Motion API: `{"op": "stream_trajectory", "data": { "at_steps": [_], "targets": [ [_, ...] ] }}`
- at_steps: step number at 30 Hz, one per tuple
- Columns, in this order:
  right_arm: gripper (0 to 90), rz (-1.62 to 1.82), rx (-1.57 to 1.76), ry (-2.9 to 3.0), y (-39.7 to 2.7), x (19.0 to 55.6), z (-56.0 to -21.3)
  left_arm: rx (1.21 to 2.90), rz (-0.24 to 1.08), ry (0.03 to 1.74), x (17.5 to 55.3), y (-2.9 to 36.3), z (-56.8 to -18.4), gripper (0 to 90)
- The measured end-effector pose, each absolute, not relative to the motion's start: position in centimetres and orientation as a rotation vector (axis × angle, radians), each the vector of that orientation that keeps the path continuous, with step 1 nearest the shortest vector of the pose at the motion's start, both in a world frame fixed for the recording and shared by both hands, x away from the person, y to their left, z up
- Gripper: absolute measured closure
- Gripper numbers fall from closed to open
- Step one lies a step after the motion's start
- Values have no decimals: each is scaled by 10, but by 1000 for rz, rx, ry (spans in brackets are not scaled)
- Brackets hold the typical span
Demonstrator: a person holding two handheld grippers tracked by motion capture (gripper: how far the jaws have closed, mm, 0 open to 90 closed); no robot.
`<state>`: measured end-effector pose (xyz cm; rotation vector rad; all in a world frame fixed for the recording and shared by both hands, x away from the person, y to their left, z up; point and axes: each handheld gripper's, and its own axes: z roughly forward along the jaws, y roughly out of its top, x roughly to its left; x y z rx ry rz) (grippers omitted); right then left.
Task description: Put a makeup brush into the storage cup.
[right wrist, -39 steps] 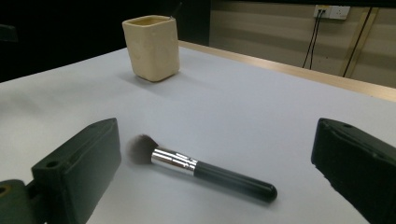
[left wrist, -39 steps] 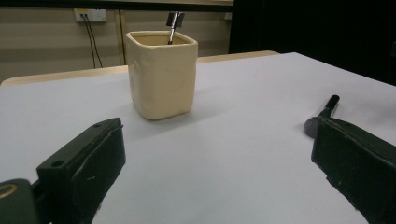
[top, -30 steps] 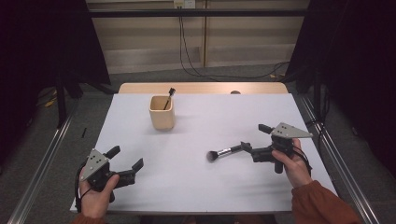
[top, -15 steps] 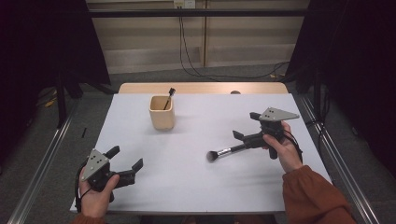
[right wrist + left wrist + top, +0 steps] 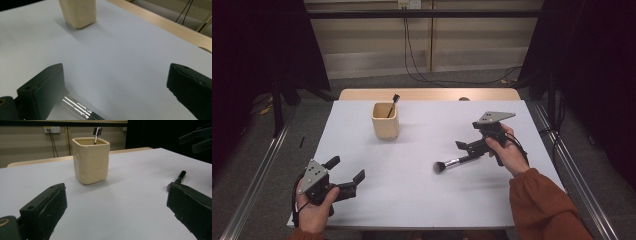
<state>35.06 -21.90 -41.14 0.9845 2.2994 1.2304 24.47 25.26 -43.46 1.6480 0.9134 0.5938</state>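
We had the right gripper (image 5: 468,146) wide open over the brush (image 5: 455,162), gripping nothing; left gripper (image 5: 346,174) open too, empty.

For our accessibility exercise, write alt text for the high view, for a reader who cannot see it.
The person's right gripper, jaws open, hovers over the handle of a makeup brush lying on a white table. The left gripper rests open at the near left corner, and a beige cup holding another brush stands farther back.

We see a white table (image 5: 412,200) with a wooden far edge, a grey floor (image 5: 362,82), a beige wall (image 5: 372,35) with cables (image 5: 412,55), and dark curtains (image 5: 257,50) at both sides.
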Motion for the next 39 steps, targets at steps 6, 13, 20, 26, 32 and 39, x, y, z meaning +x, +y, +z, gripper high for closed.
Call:
{"op": "stream_trajectory", "data": {
  "at_steps": [6,13,20,26,32,39],
  "targets": [
    [18,1166,986,2373,-219,355,-411,1650,593,910,245,252,-434,30],
    [35,1060,995,2450,-224,362,-410,1653,600,912,245,252,-435,30],
    [33,908,919,2599,-223,367,-410,1653,601,914,246,252,-435,30],
    [33,794,797,2711,-221,369,-410,1662,606,919,247,252,-436,32],
    [35,699,737,2803,-219,373,-412,1665,608,917,247,252,-436,32],
    [56,621,693,2889,-216,378,-415,1672,612,914,247,252,-436,32]
  ]
}}
